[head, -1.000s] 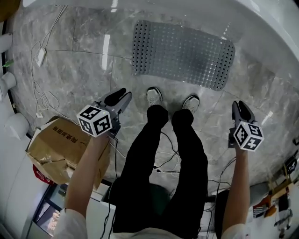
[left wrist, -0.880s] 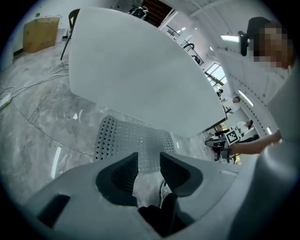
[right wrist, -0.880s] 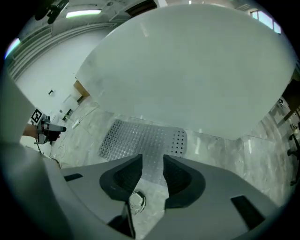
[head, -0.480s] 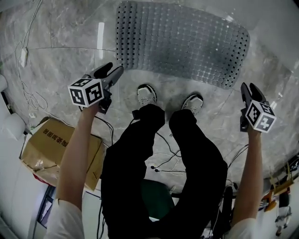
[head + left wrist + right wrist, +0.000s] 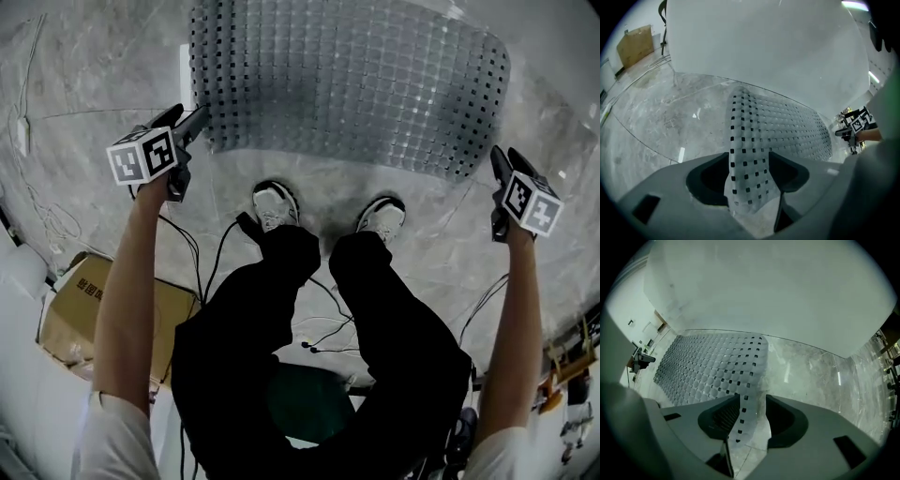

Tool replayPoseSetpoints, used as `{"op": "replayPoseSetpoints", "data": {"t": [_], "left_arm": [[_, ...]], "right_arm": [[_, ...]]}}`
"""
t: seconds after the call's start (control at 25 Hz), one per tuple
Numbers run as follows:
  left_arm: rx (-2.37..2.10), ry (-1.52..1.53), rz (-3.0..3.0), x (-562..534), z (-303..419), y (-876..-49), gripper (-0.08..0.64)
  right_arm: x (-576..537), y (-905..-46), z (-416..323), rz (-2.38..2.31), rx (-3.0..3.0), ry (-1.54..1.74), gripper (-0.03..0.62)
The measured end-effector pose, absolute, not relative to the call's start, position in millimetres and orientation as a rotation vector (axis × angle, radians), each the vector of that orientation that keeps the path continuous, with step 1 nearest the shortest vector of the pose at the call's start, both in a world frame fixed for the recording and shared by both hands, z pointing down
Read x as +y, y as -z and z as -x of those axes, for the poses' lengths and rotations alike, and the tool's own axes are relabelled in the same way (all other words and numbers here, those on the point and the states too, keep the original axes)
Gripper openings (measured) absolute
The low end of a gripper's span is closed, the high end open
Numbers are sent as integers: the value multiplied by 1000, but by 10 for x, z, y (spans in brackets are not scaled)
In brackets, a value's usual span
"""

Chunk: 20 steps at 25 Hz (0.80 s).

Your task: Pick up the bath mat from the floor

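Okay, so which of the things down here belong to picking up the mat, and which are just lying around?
For the job: bath mat; left gripper and right gripper, jaws opening, a mat corner between each pair, not yet gripped.
Lying about: cardboard box; cables on the floor.

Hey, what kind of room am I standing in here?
Probably a bathroom: a perforated bath mat lies on marble-look floor tiles beside a curved white tub-like wall. Loose cables and a cardboard box hint at a test set-up.
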<state>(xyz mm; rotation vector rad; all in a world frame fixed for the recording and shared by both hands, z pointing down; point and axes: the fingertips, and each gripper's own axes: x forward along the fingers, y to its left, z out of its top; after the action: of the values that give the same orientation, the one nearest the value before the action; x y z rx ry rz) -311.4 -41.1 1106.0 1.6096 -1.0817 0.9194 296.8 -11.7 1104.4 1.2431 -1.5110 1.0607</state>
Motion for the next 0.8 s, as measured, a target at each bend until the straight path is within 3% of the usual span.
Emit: {"op": "replayPoseSetpoints", "data": {"t": [0.16,0.4,0.8], "left_arm": [[-1109,-916,-1627,-584,3107,-11284,278],[-1119,-886,-1617,-766,3083,-11516,324],[-1130,-945,-1520,-746,3127,-11708,326]], "right_arm": [[-276,-11207,-2843,-1280,-1551,-1045,195],[-416,-11496,-2726,-1264,-1570,-1078,221],[-425,-11583,-2748,-1292,-1497,-1102,219]]}}
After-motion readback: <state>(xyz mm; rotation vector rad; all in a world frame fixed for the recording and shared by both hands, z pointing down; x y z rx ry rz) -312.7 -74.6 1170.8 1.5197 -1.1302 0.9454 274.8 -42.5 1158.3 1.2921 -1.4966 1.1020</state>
